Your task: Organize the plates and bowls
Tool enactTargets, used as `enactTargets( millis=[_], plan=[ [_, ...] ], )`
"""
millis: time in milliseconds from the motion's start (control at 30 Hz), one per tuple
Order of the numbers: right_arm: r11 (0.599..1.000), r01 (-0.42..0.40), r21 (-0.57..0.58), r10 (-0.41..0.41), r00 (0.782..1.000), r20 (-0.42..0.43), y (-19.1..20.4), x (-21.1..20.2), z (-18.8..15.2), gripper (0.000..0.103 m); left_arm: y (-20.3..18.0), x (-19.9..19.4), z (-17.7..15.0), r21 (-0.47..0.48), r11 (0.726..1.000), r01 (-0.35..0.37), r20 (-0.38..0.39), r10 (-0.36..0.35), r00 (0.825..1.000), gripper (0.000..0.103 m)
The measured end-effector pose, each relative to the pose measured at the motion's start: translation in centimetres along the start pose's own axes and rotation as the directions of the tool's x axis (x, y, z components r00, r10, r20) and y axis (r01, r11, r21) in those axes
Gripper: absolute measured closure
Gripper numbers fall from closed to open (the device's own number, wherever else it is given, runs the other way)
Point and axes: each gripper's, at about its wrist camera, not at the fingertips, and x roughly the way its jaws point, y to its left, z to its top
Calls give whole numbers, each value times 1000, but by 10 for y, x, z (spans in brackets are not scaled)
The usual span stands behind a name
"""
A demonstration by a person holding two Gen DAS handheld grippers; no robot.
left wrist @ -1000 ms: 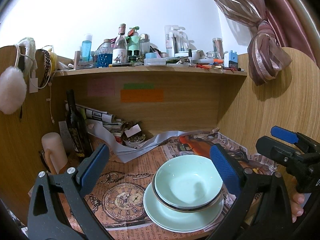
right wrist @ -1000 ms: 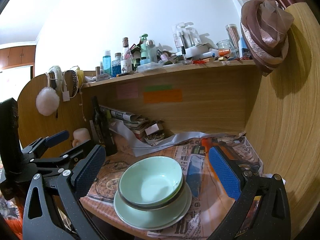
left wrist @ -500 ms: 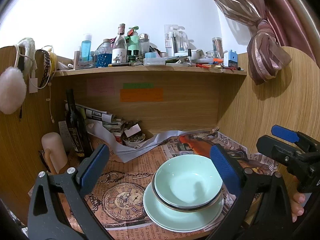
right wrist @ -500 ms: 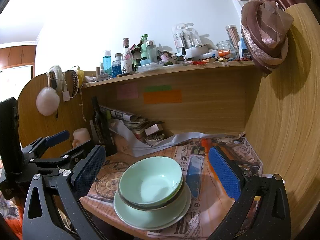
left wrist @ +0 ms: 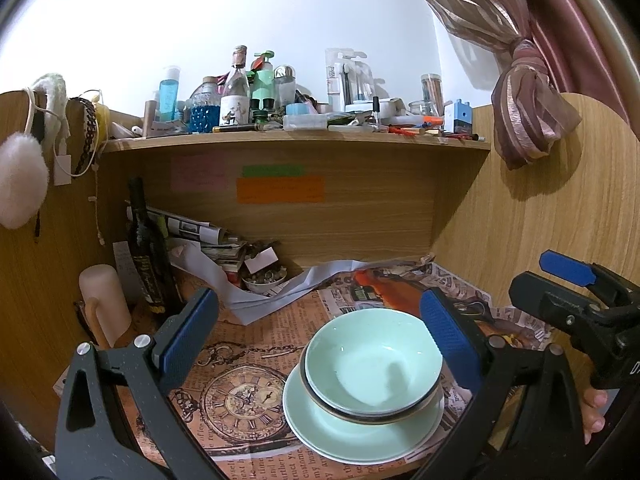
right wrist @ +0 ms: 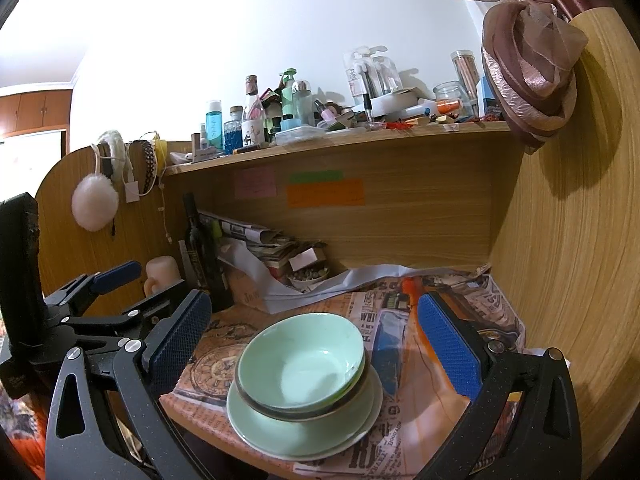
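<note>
Pale green bowls (left wrist: 374, 364) (right wrist: 300, 364) are nested on stacked pale green plates (left wrist: 340, 438) (right wrist: 280, 436) near the desk's front edge, on newspaper. My left gripper (left wrist: 320, 336) hovers open in front of the stack, its blue pads wide apart and holding nothing. My right gripper (right wrist: 314, 338) is also open and empty, with the stack low between its fingers. In the left wrist view the right gripper (left wrist: 576, 300) shows at the right with fingertips of a hand (left wrist: 594, 412) below it. The left gripper (right wrist: 92, 304) appears at the left of the right wrist view.
A dark wine bottle (left wrist: 150, 248), a cream mug (left wrist: 104, 304), folded papers and a small bowl of bits (left wrist: 264, 280) crowd the back left. A shelf (left wrist: 296, 142) full of bottles runs above. Wooden side panels (right wrist: 568, 264) close in left and right.
</note>
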Motion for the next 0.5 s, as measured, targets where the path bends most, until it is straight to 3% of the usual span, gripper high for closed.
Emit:
enactTargets(
  millis=[500],
  plan=[
    [1000,-4,1,4,1000,-24,-2,8,-4,0,2,6,-1,3,1000,6,-17,-6,1000,1]
  ],
)
